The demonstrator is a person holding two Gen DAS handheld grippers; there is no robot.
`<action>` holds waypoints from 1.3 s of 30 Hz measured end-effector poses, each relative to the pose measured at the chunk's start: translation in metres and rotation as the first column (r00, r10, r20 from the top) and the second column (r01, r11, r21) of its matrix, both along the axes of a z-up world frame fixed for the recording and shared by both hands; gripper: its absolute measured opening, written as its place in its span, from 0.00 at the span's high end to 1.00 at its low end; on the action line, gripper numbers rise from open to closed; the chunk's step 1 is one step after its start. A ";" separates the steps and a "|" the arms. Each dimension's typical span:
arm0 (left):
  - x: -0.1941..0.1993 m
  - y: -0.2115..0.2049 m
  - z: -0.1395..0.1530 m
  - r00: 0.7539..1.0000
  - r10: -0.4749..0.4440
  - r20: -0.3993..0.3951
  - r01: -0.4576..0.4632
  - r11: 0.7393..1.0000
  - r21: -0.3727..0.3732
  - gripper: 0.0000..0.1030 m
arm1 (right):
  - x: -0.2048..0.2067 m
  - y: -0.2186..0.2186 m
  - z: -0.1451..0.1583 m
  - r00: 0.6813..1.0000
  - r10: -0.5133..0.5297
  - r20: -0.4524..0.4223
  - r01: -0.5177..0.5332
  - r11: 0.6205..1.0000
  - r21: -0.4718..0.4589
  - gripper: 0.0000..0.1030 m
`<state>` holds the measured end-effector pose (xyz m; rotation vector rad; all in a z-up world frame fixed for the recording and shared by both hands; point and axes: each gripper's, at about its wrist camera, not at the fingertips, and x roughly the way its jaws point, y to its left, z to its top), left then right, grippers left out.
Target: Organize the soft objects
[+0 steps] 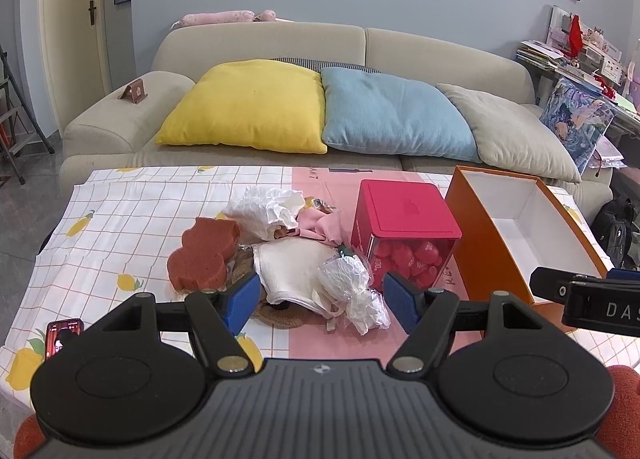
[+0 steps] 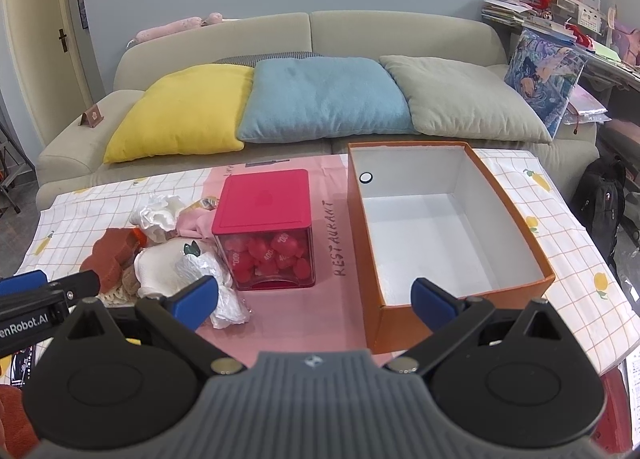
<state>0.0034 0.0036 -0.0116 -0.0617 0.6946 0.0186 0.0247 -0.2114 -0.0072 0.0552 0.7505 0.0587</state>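
Nearest to me the left tongs (image 1: 322,299) hang released, jaws spread wide on either side of the heap, which reads as lining up for a first pick; nothing is between them yet. Just ahead of them lie one crumpled plastic bag (image 1: 352,291) and one white cloth (image 1: 294,269), the cloth resting on a woven mat (image 1: 280,317), with one brown sponge (image 1: 204,255) off toward their left jaw. The right tongs (image 2: 314,301) are likewise released and bare, held in front of the one orange box (image 2: 366,227), whose near wall sits just past their right jaw; I judge it waits open to take the soft things, since it holds nothing. Between heap and box stands one red-lidded jar (image 2: 262,201) of red pieces, hard and probably not for sorting. Beyond the cloth are one ruffled white rag (image 1: 266,209) and one pink cloth (image 1: 322,225). Farthest, the sofa (image 1: 120,127) carries three cushions: yellow, blue, grey.
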 end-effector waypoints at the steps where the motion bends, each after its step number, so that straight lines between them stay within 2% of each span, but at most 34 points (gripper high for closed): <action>1: 0.000 0.000 0.000 1.000 0.000 0.000 0.000 1.000 0.000 0.20 | 0.000 0.000 0.000 1.000 0.000 0.000 0.000 1.000 0.000 0.03; 14: 0.002 0.001 -0.004 1.000 -0.002 -0.005 0.002 1.000 -0.002 0.20 | 0.001 0.001 -0.003 1.000 0.000 -0.010 0.000 1.000 -0.014 0.03; 20: -0.001 0.004 -0.006 1.000 -0.027 0.010 0.027 1.000 -0.008 0.33 | -0.002 0.004 -0.004 0.998 0.036 0.051 -0.035 0.999 -0.017 0.03; 23: 0.001 0.007 -0.006 0.999 -0.051 -0.003 0.050 0.998 -0.025 0.35 | -0.001 0.008 -0.006 0.995 0.078 0.062 -0.078 0.997 -0.011 0.03; 25: 0.004 0.011 -0.007 0.997 -0.071 -0.011 0.071 0.996 -0.056 0.39 | 0.001 0.012 -0.008 0.992 0.110 0.055 -0.110 0.994 -0.006 0.07; 27: 0.007 0.016 -0.011 0.996 -0.091 -0.027 0.088 0.992 -0.092 0.50 | 0.006 0.016 -0.012 0.988 0.152 0.036 -0.153 0.988 0.020 0.13; 29: 0.011 0.019 -0.016 0.996 -0.084 -0.044 0.080 0.992 -0.098 0.59 | 0.012 0.021 -0.016 0.984 0.178 0.014 -0.179 0.983 0.043 0.18; 32: 0.016 0.027 -0.024 0.995 -0.067 -0.068 0.059 0.992 -0.109 0.62 | 0.022 0.031 -0.023 0.975 0.222 -0.018 -0.221 0.973 0.060 0.25; 39: 0.042 0.056 -0.049 0.984 -0.022 -0.178 -0.006 0.988 -0.154 0.62 | 0.058 0.060 -0.055 0.946 0.303 -0.114 -0.296 0.952 0.071 0.30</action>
